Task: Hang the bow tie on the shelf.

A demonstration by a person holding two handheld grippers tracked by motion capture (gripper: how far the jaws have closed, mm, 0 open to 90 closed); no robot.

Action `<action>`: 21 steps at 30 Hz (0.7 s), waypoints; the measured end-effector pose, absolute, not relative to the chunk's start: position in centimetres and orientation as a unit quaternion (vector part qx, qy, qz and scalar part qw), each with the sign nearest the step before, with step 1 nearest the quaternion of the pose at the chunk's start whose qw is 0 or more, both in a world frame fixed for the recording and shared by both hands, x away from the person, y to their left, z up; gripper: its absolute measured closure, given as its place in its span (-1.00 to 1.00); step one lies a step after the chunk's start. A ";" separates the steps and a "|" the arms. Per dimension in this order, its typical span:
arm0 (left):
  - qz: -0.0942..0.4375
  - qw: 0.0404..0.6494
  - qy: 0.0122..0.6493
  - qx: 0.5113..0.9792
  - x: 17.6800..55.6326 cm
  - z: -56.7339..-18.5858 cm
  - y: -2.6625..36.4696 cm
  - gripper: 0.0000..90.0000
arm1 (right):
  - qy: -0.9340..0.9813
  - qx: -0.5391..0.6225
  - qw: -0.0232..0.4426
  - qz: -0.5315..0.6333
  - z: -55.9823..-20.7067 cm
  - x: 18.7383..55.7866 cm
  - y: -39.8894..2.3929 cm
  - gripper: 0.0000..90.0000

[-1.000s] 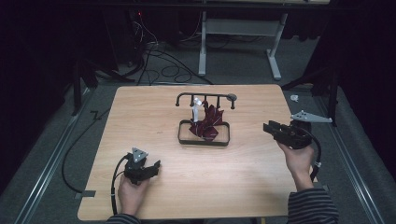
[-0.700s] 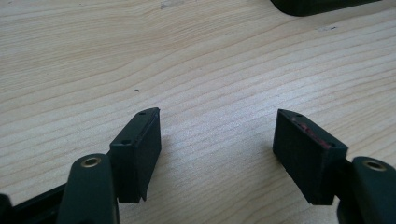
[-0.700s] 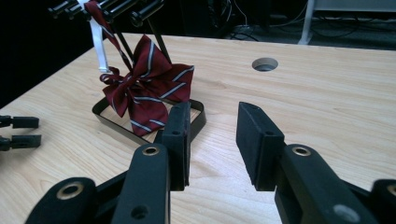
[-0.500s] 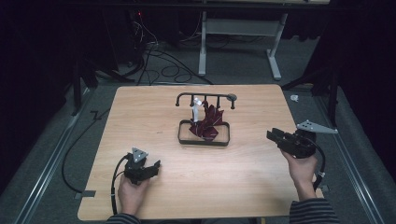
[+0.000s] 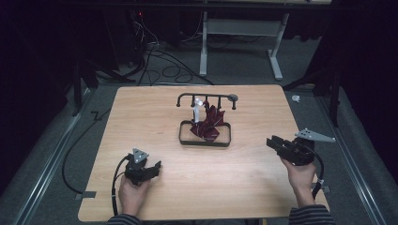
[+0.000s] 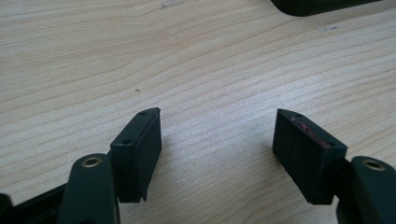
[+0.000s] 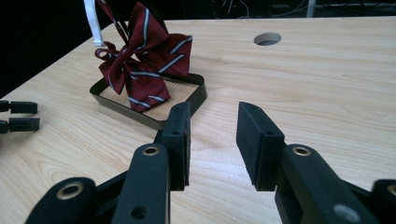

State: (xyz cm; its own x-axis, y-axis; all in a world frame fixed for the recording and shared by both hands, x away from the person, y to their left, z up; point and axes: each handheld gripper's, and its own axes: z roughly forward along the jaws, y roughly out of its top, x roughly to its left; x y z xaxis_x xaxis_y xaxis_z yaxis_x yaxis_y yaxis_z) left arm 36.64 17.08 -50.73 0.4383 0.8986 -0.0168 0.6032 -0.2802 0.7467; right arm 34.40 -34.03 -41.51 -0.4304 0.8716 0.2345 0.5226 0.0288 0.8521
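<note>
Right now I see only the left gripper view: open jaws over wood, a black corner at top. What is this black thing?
Observer: Likely the rim of the black tray, in the middle of the table; a dark red striped bow tie stands in it.
Operator: Where is the right gripper?
Observer: The right gripper is near the table's right edge, aimed at the tray.
Operator: Does it hold something?
Observer: No, its jaws are open, nothing between them.

Matt pale wood table (image 5: 141, 112), striped cloth bow tie (image 7: 142, 60), black metal tray (image 7: 198, 95).
</note>
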 end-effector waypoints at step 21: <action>0.209 0.351 0.487 0.772 36.6 -50.7 17.1 -0.25 | 0.703 0.505 0.167 0.471 -43.9 33.6 -32.7 0.49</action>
